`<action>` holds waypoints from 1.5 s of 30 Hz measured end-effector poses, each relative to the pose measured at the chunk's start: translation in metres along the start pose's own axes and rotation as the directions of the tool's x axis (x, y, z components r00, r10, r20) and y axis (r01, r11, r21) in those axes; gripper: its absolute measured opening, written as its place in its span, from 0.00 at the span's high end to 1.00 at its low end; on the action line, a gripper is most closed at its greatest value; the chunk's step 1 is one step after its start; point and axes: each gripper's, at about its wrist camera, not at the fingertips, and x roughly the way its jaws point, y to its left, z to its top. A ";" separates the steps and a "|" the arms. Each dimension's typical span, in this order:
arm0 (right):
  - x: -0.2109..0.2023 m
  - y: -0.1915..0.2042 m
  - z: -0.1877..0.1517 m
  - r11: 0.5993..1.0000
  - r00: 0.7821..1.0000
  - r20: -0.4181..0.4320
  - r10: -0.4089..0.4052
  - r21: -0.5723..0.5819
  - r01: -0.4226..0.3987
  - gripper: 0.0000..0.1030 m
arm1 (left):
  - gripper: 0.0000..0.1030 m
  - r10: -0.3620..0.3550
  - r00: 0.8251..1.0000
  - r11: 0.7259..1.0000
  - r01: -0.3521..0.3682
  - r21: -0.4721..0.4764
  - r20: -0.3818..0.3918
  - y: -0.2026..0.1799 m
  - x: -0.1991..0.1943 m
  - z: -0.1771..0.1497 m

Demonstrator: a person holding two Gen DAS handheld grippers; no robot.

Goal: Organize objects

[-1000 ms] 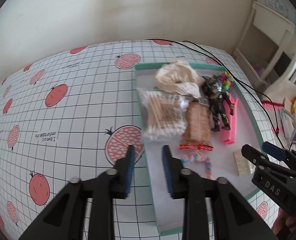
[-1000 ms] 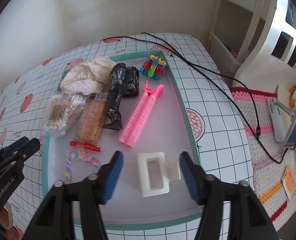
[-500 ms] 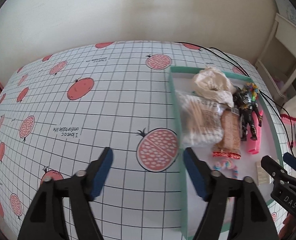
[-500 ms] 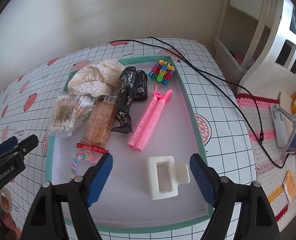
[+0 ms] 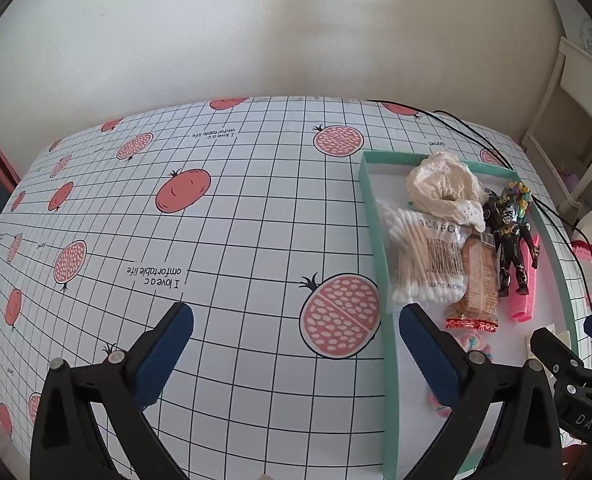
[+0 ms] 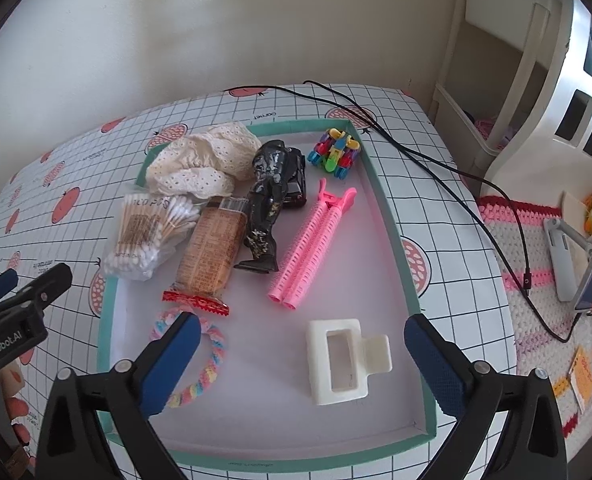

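Right wrist view: your right gripper hangs spread wide and empty above the near end of the teal-rimmed tray. The white hair claw lies flat on the tray floor, right between the two blue pads. The pastel scrunchie sits by your left pad, partly hidden behind it. Farther in lie the pink roller clip, dark action figure, snack pack, cotton swab bag, lace cloth and block toy. Your left gripper is also released, straddling the tray's left rim over the checked bench.
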 end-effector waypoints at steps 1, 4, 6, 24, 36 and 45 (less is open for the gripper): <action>-0.001 0.001 0.000 1.000 1.000 0.003 -0.001 -0.002 0.001 0.00 | 0.00 -0.004 1.000 1.000 0.004 -0.003 0.004 0.001 -0.001 0.000; -0.004 0.004 0.000 1.000 1.000 0.012 0.002 -0.003 -0.002 0.00 | 0.00 -0.016 1.000 1.000 0.016 -0.002 0.019 0.004 -0.006 0.000; -0.009 0.008 0.000 1.000 1.000 0.019 0.013 0.004 -0.013 0.00 | 0.00 -0.015 0.999 1.000 0.015 0.010 0.037 0.005 -0.012 -0.001; -0.072 0.060 -0.031 1.000 0.993 0.118 0.015 0.011 -0.017 0.00 | 0.00 -0.025 0.976 0.999 0.020 0.025 0.217 0.046 -0.087 -0.041; -0.087 0.077 -0.086 1.000 0.986 0.162 0.027 -0.006 -0.027 0.00 | 0.00 -0.015 0.982 1.000 0.015 0.005 0.188 0.061 -0.088 -0.102; -0.063 0.078 -0.133 1.000 0.993 0.121 -0.001 0.003 0.001 0.00 | 0.00 -0.042 0.994 0.999 0.043 -0.010 0.104 0.065 -0.067 -0.157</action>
